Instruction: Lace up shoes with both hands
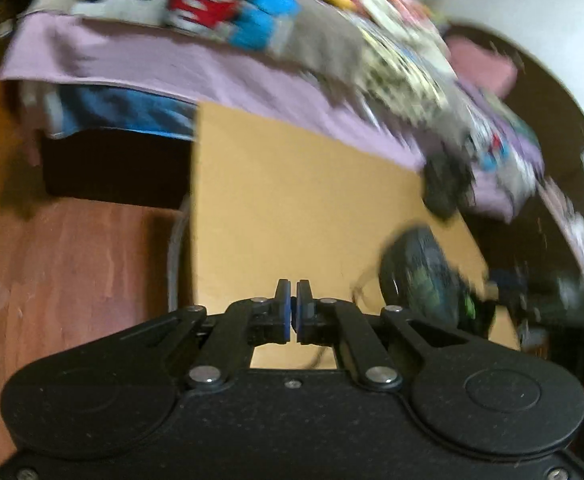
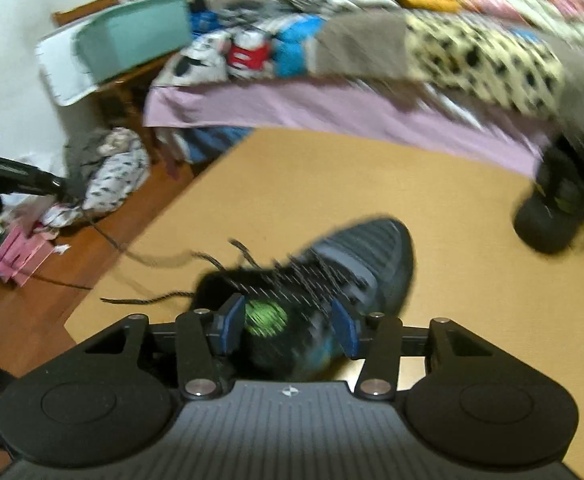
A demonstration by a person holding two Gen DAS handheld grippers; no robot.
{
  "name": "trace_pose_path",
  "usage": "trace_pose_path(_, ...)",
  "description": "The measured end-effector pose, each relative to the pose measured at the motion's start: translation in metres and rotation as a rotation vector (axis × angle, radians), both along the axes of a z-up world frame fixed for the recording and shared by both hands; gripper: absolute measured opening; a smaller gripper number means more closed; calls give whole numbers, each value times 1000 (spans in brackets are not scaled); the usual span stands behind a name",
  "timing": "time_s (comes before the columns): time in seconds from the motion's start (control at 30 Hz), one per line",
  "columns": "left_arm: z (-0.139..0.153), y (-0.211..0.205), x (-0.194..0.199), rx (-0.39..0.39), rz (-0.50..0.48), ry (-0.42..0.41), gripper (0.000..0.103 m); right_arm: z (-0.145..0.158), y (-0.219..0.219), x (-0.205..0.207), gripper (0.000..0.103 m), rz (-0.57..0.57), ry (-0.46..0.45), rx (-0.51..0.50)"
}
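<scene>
A dark grey shoe [image 2: 356,248] with black laces and a green logo on its tongue lies on a tan board [image 2: 332,176]. My right gripper [image 2: 288,324] is open, with its blue pads on either side of the shoe's heel end. My left gripper [image 1: 293,294] is shut. In the right wrist view the left gripper [image 2: 57,184] is off to the left, and a black lace [image 2: 107,240] runs taut from its tip to the shoe. In the left wrist view the shoe [image 1: 420,280] is at the right. A second dark shoe [image 2: 552,216] sits at the board's far right edge.
A bed with a purple sheet [image 2: 292,108] and patterned blankets borders the board's far side. Wooden floor [image 1: 71,260] lies to the left, with a pile of clothes [image 2: 111,172] and a pink box [image 2: 15,256]. A teal bin [image 2: 131,36] stands at the back.
</scene>
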State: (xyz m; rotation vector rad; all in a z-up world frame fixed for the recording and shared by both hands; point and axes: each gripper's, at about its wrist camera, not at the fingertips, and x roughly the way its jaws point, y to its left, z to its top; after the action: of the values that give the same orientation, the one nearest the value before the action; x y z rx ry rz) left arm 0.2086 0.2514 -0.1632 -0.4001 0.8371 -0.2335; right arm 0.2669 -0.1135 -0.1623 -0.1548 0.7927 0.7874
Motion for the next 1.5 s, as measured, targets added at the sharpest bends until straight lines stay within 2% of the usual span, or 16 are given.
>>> trace_pose_path(0.17, -7, -26, 7, 37, -100, 19, 0, -6, 26, -6, 49, 138, -111, -147)
trace_pose_path(0.23, -9, -30, 9, 36, -111, 22, 0, -9, 30, -7, 49, 164, -130, -169)
trace_pose_path(0.43, -10, -33, 11, 62, -134, 40, 0, -10, 24, -1, 50, 141, -123, -157)
trace_pose_path(0.53, -9, -30, 9, 83, -119, 34, 0, -12, 21, 1, 50, 150, -87, -145)
trace_pose_path(0.67, -7, -26, 8, 92, -103, 28, 0, -9, 17, -3, 47, 174, -70, -134)
trace_pose_path(0.77, -8, -25, 8, 99, -101, 32, 0, -6, 12, -4, 41, 188, -55, -128)
trace_pose_path(0.93, -11, -21, 3, 171, -93, 44, 0, -3, 8, -6, 38, 190, -59, -133)
trace_pose_path(1.1, -10, -13, -4, 211, -77, 41, 0, -5, 12, -4, 40, 167, -86, -132)
trace_pose_path(1.2, -11, -11, -5, 237, -66, 49, 0, -6, 16, -3, 48, 159, -97, -123)
trace_pose_path(1.5, -13, -1, -9, 285, -38, 81, 0, -11, 23, -7, 50, 184, -111, -161)
